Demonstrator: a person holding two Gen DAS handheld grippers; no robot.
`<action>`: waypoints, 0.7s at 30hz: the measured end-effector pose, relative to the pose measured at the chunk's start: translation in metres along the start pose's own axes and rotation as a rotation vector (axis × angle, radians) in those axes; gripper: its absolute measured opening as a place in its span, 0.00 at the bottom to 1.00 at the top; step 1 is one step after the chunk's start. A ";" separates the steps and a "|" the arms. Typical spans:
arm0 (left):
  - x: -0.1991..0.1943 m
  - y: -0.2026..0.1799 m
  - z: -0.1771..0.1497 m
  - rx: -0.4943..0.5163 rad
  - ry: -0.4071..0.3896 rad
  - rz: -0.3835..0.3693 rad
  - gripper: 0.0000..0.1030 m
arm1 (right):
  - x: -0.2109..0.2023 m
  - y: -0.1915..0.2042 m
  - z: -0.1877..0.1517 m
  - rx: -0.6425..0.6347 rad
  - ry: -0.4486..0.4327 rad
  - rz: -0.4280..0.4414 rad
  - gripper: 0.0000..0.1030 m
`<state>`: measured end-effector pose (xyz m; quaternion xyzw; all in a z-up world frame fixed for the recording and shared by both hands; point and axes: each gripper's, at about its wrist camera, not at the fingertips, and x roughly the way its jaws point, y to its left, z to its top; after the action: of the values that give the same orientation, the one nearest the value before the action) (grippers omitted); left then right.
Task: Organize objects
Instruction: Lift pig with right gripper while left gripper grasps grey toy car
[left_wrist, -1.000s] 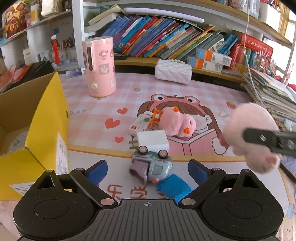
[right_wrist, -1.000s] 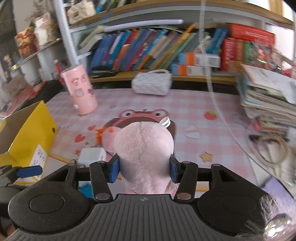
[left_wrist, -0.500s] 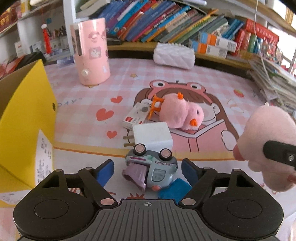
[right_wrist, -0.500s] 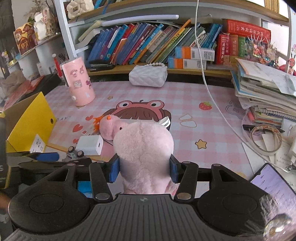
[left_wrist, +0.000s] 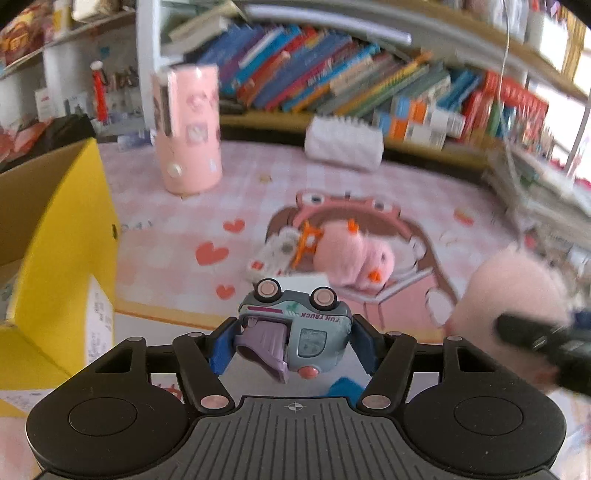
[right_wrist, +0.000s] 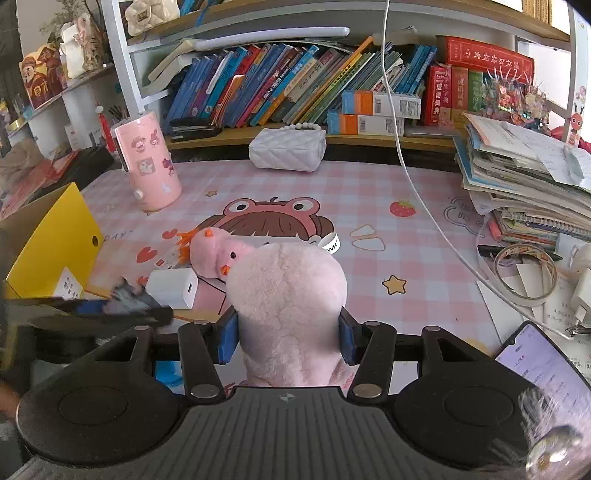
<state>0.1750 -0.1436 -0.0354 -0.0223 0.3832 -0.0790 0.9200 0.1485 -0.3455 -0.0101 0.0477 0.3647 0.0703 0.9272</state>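
Left claw (left_wrist: 291, 341) closed in (since earlier) — toy truck (left_wrist: 295, 332) between pads

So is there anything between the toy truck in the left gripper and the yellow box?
Nothing visible. The toy truck sits between the closing jaws of the left gripper, and the yellow box stands off to the side with only bare pink mat between them.

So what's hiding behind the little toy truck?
Behind the toy truck lies a white charger, mostly covered in the left view. Past it rest a pink plush duck and a white box. Underneath stays hidden.
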 end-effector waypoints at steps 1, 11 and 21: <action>-0.007 0.003 0.001 -0.018 -0.015 -0.011 0.62 | 0.001 0.002 -0.001 0.001 0.005 0.001 0.48; -0.050 0.029 -0.014 -0.067 -0.052 -0.069 0.62 | -0.006 0.034 -0.010 -0.041 0.020 0.011 0.48; -0.090 0.067 -0.039 -0.075 -0.074 -0.087 0.62 | -0.032 0.089 -0.033 -0.087 0.024 0.020 0.48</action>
<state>0.0937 -0.0619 -0.0071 -0.0762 0.3505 -0.1034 0.9277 0.0945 -0.2620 -0.0003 0.0100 0.3721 0.0959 0.9232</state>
